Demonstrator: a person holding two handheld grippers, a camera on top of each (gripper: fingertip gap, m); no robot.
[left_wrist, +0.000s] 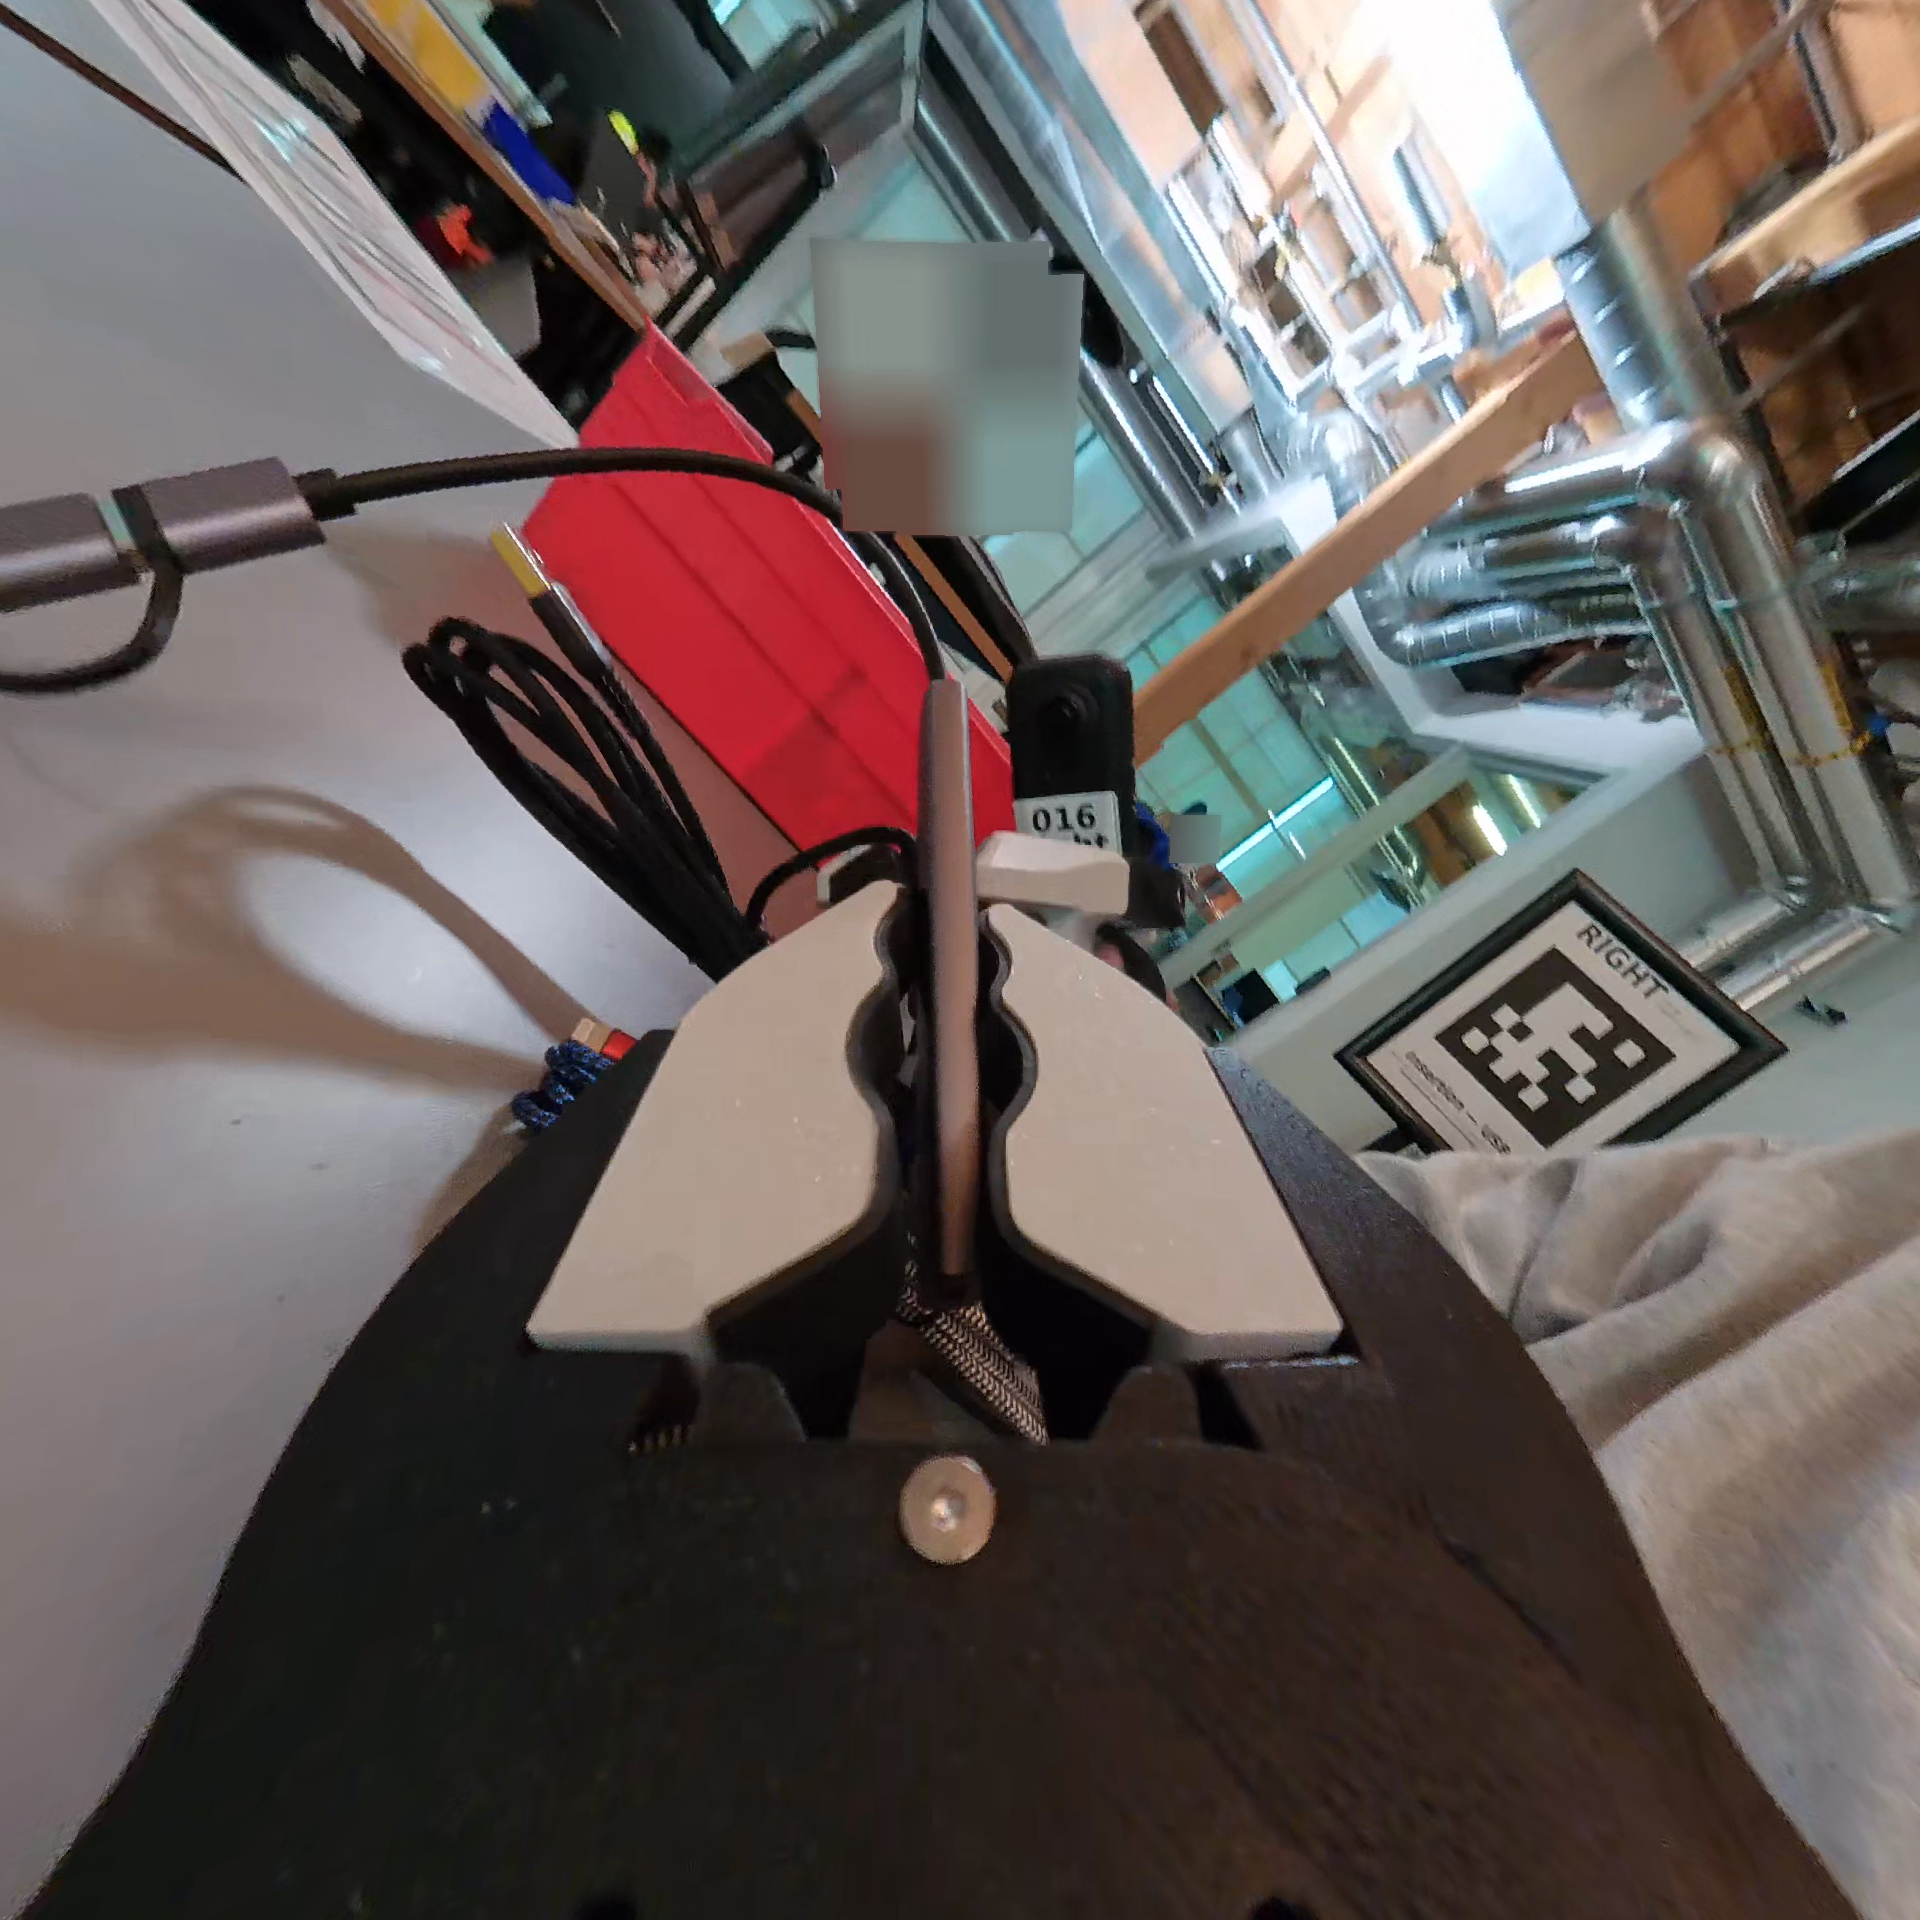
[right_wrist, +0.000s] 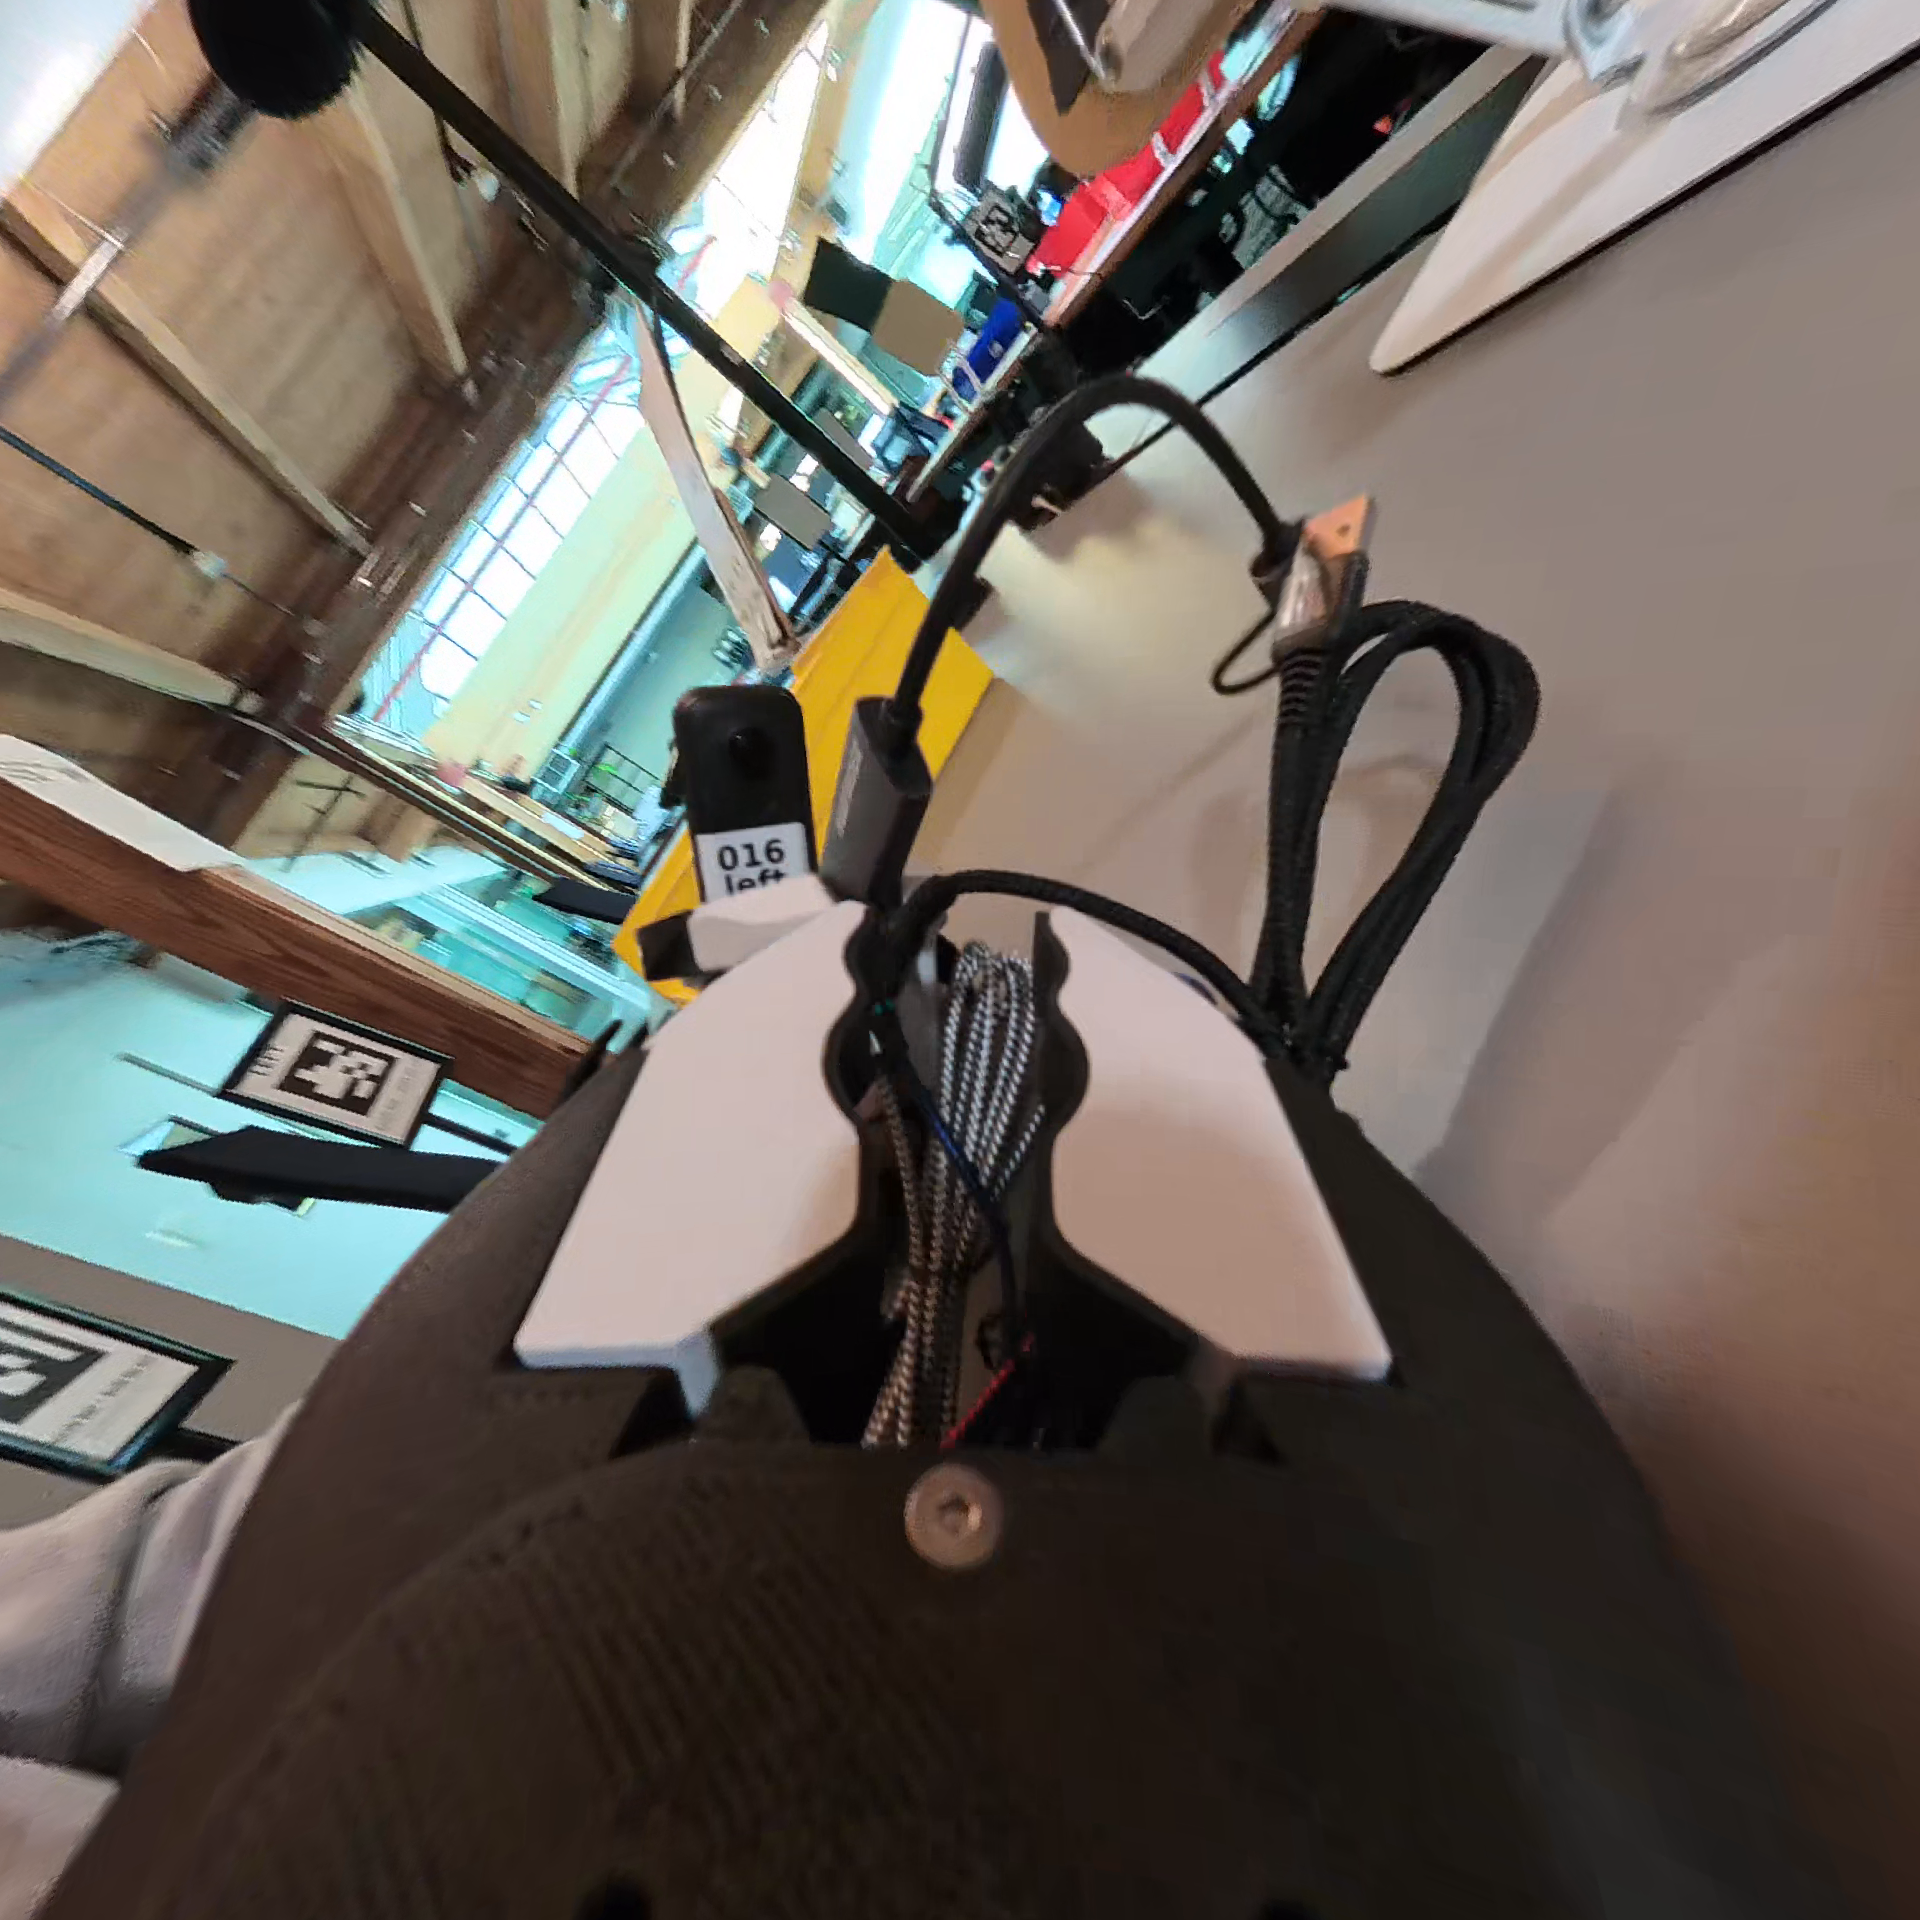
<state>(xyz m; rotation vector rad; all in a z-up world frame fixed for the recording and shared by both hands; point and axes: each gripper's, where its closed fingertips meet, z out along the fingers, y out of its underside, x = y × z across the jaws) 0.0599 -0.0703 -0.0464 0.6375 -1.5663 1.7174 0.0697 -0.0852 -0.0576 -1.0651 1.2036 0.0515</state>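
Grey adapter (left_wrist: 951, 977) pinched in left gripper (left_wrist: 943, 935); right gripper (right_wrist: 951, 935) slightly parted over cables (right_wrist: 961, 1122); red bin (left_wrist: 727, 603) beyond.

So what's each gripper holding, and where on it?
Left gripper clamps the grey adapter edge-on by its flat sides. Right gripper stands open around striped cables; hold unclear.

I see a pale grey tabletop (left_wrist: 187, 935) under bright daylight. Large windows (right_wrist: 499, 582), timber beams (left_wrist: 1382, 540) and silver ducts (left_wrist: 1704, 540) fill the workshop behind.
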